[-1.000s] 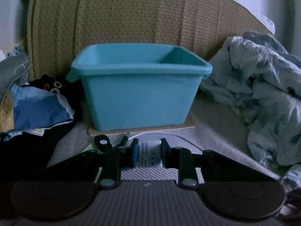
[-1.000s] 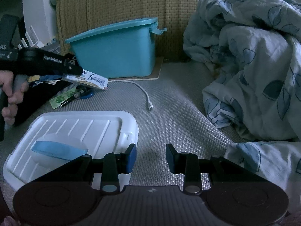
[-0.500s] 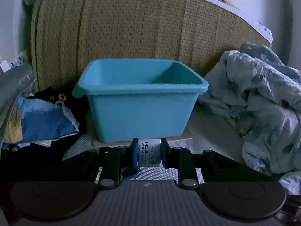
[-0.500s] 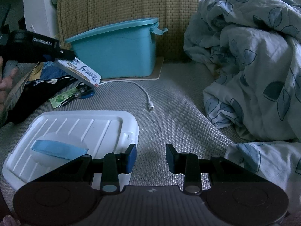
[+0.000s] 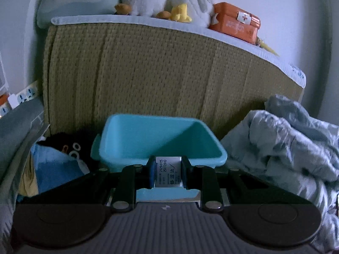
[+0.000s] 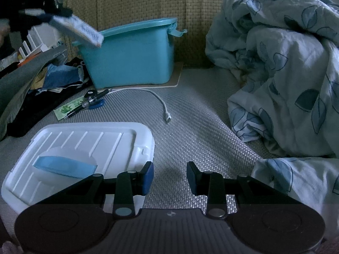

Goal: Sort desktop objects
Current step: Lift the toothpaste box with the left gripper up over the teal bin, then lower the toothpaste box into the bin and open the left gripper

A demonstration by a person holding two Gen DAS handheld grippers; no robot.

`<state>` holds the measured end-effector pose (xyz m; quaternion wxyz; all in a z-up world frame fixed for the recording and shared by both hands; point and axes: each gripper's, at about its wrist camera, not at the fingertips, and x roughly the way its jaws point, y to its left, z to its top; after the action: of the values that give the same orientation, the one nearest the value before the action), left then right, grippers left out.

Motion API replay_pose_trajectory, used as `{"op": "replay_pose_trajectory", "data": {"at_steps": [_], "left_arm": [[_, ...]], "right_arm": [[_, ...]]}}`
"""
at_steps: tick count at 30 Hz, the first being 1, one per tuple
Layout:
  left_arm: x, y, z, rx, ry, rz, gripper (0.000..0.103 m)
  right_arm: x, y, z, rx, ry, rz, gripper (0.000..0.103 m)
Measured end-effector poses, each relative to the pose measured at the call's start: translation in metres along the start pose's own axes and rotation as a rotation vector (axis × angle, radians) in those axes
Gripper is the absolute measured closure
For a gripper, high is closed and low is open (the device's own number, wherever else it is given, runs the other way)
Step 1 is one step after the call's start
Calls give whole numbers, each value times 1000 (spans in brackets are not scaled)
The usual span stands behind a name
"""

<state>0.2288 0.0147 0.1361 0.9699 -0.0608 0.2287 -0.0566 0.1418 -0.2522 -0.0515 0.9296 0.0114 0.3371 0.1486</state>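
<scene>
My left gripper (image 5: 168, 174) is shut on a white toothpaste box (image 5: 168, 171) and holds it in the air just before the near rim of the teal tub (image 5: 148, 141). In the right wrist view the box (image 6: 78, 29) juts from the left gripper at upper left, level with the tub's (image 6: 131, 57) rim. My right gripper (image 6: 169, 177) is open and empty, low over the grey woven mat beside a white lidded box (image 6: 80, 146).
Pens, a blue clip and a green card (image 6: 84, 103) lie on the mat in front of the tub. A white cable (image 6: 156, 99) curls nearby. A rumpled leaf-print duvet (image 6: 286, 74) fills the right. Clothes (image 5: 55, 163) pile at left. A woven headboard (image 5: 148, 74) stands behind.
My left gripper has lifted the toothpaste box from near the mat up to the tub's rim height. The right gripper has not moved.
</scene>
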Motion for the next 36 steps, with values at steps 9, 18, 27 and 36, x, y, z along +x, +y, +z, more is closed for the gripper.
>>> {"op": "replay_pose_trajectory", "data": {"at_steps": [9,18,27,36], "left_arm": [[8,-6,44,35,-31,6,76],[27,-3,81,25,-58,16,76],[54,11,110,-3,-29,31,76],[97,13,92,-13,60,61,76]], "right_arm": [[0,0,-1,1,1,2,65],[0,-1,0,5,-3,4,65],[-1,-1,-1,5,-7,7,65],[-2,-2,0,10,-16,8,65]]}}
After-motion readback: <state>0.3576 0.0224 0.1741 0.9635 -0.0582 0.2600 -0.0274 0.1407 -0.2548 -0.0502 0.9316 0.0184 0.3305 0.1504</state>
